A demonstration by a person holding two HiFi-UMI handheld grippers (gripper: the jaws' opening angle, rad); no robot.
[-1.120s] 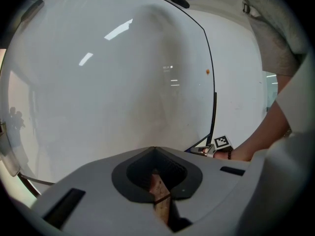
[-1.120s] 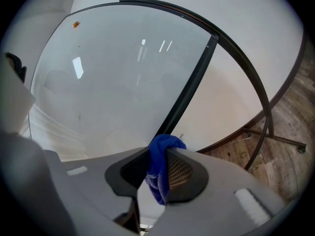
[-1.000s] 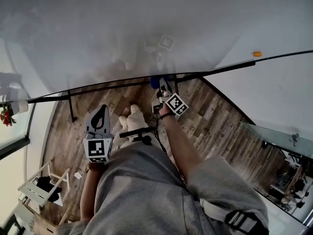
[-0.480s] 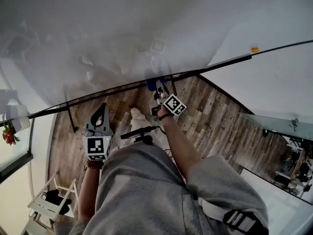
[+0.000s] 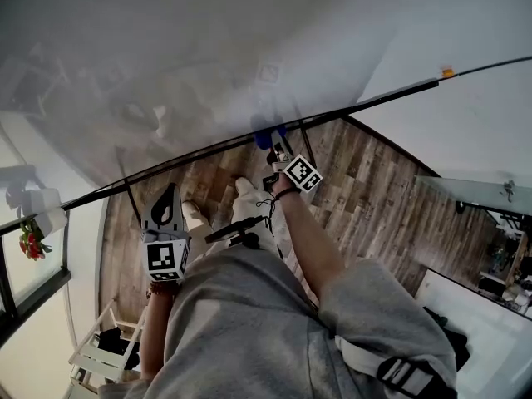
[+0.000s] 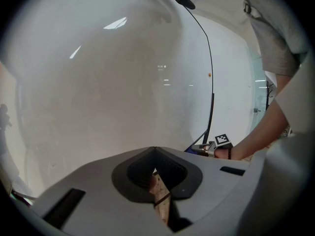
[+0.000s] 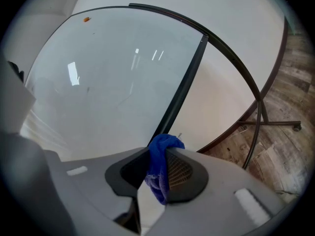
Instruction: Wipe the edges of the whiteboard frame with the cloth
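Wood floor (image 5: 357, 189); whiteboard frame (image 5: 199, 154), lower edge: your right gripper (image 5: 273, 145) pinched the cloth (image 7: 158, 166) at it; left gripper (image 5: 170, 193) pressed together, empty. Firm, even pressure was advisable.

Soft, even indoor light fills the room. Lamp reflections streak the glossy whiteboard (image 7: 113, 82) just ahead of the right gripper (image 7: 156, 156). Fisheye distortion bows the frame (image 7: 182, 92), dark vignettes ring both gripper views, and the nearest jaws blur.
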